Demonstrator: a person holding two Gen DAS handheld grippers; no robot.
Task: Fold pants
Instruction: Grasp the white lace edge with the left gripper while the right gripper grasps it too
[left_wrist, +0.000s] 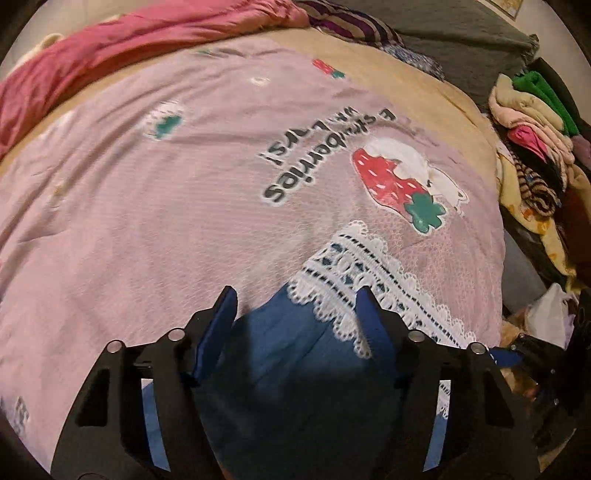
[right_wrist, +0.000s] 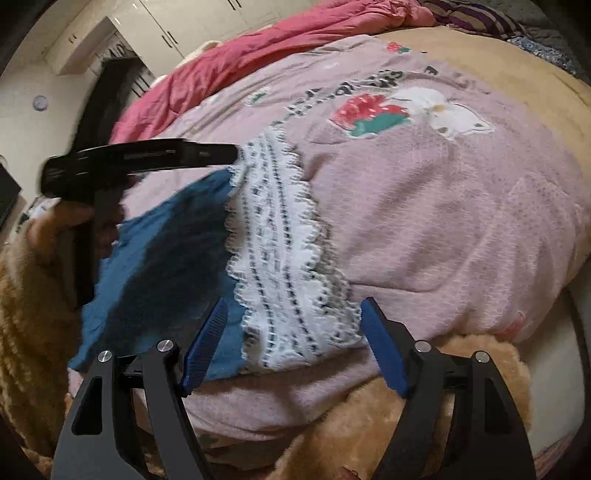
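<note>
Blue pants (left_wrist: 288, 343) with a white lace hem (left_wrist: 369, 280) lie on a pink strawberry-print blanket (left_wrist: 184, 206). My left gripper (left_wrist: 297, 295) is open, its blue pads either side of the blue cloth just short of the lace. In the right wrist view the pants (right_wrist: 166, 251) and lace (right_wrist: 280, 258) lie ahead, and my right gripper (right_wrist: 293, 306) is open over the near end of the lace. The left gripper's black body (right_wrist: 140, 158) shows there, above the far end of the pants.
A red-pink quilt (left_wrist: 129, 44) is bunched along the far side of the bed. A pile of clothes (left_wrist: 535, 147) stands at the right. A tan fleece (right_wrist: 369, 424) lies at the near edge. White cupboards (right_wrist: 147, 33) stand behind.
</note>
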